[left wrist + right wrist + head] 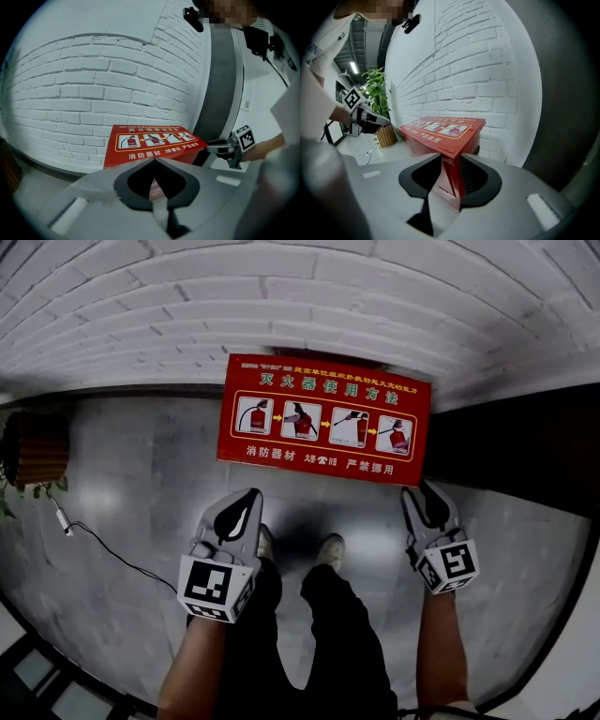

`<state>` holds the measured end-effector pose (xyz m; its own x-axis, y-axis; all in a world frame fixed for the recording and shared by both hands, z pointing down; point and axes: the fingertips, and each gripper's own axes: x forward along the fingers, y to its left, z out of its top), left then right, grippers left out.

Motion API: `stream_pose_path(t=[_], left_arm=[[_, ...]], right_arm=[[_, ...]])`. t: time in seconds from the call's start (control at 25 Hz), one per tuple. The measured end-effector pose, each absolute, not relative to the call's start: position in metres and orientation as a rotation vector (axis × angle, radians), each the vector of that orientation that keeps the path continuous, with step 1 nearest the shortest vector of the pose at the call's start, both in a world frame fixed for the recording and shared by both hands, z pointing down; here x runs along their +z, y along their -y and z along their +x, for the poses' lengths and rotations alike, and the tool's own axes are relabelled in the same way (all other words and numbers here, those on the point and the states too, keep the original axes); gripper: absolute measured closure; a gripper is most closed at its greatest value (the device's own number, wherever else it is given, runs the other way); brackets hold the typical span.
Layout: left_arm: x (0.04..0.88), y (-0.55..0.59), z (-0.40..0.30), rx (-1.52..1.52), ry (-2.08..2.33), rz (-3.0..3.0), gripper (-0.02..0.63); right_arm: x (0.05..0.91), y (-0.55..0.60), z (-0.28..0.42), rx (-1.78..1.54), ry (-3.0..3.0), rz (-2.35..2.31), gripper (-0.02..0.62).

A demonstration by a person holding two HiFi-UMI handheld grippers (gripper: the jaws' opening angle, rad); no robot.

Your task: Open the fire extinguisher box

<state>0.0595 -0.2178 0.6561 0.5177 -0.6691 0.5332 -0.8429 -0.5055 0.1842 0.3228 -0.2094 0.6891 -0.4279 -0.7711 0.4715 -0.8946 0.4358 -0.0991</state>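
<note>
The red fire extinguisher box (pixel 323 418) stands against the white brick wall, its lid with printed instructions lying flat and down. The same box (pixel 150 143) shows ahead in the left gripper view and as a box (pixel 440 129) close up in the right gripper view. My left gripper (pixel 251 495) hovers before the box's front left; its jaw tips meet with nothing between them, and it points at the box front in its own view (pixel 152 161). My right gripper (pixel 419 491) is at the lid's front right corner. Its jaws stand apart, and the red corner shows in the gap (pixel 451 157).
A wicker plant pot (pixel 33 448) stands on the floor at the left, with a thin cable (pixel 94 540) trailing from it. A dark wall panel (pixel 525 446) runs right of the box. The person's legs and shoes (pixel 328 549) are below, between the grippers.
</note>
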Motion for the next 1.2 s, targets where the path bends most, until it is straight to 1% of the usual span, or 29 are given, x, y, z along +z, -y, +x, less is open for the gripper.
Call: stream_pose_path(t=[0.2,0.4,0.8,1.0,1.2], left_arm=[[0.649,0.218,0.058,0.564,1.239,2.343,0.601],[0.628,0.227,0.058,0.546,1.248,2.363,0.601],[0.592,0.231,0.038,0.517,1.314,2.347,0.601],[0.588,0.229,0.020,0.471,1.373,2.299,0.601],[0.591,0.231,-0.007,0.433,1.469,2.214,0.601]], right_arm=[[0.663,0.210,0.322,0.489,2.360,1.458,0.463],[0.616,0.222,0.323,0.480,2.390,1.531,0.466],[0.521,0.292,0.336,0.425,2.461,1.650,0.465],[0.500,0.335,0.343,0.392,2.443,1.645,0.465],[0.499,0.371,0.347,0.341,2.407,1.651,0.465]])
